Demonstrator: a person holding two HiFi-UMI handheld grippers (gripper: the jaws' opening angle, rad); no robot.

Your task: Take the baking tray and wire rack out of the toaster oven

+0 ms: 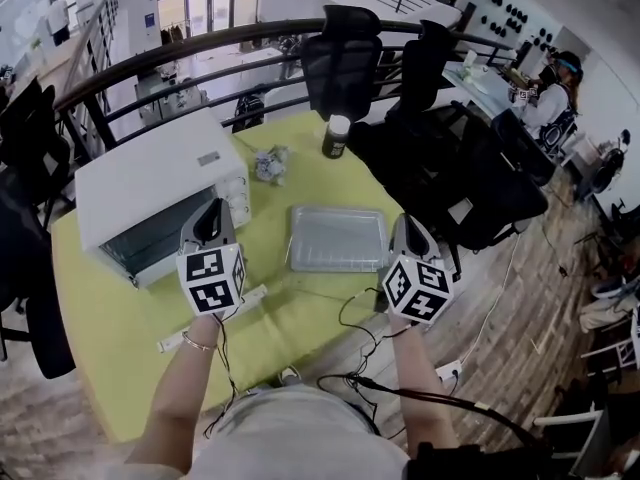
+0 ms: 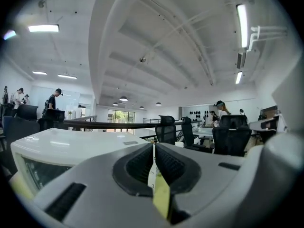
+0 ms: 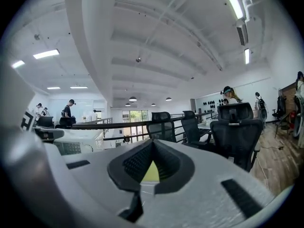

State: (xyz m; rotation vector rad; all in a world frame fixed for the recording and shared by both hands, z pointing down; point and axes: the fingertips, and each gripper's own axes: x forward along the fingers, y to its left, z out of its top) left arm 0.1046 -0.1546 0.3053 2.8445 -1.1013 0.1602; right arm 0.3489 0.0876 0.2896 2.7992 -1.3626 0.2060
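Observation:
A white toaster oven (image 1: pixel 150 193) stands at the left of the yellow table (image 1: pixel 110 338), its glass door facing the near edge. A grey baking tray (image 1: pixel 338 238) lies flat on the table right of the oven; I cannot make out a wire rack apart from it. My left gripper (image 1: pixel 212 218) is held level above the table in front of the oven, its jaws shut with nothing between them. My right gripper (image 1: pixel 410 230) hovers at the tray's right end, also shut and empty. The left gripper view shows the shut left gripper (image 2: pixel 153 147) beside the oven (image 2: pixel 61 146). The right gripper view shows the shut right gripper (image 3: pixel 152 145).
A dark bottle with a white cap (image 1: pixel 336 136) and a crumpled wad (image 1: pixel 270 163) sit at the table's far side. A white strip (image 1: pixel 210 316) and black cables (image 1: pixel 360 318) lie near the front edge. Black office chairs (image 1: pixel 345 58) and a railing (image 1: pixel 200 53) stand beyond.

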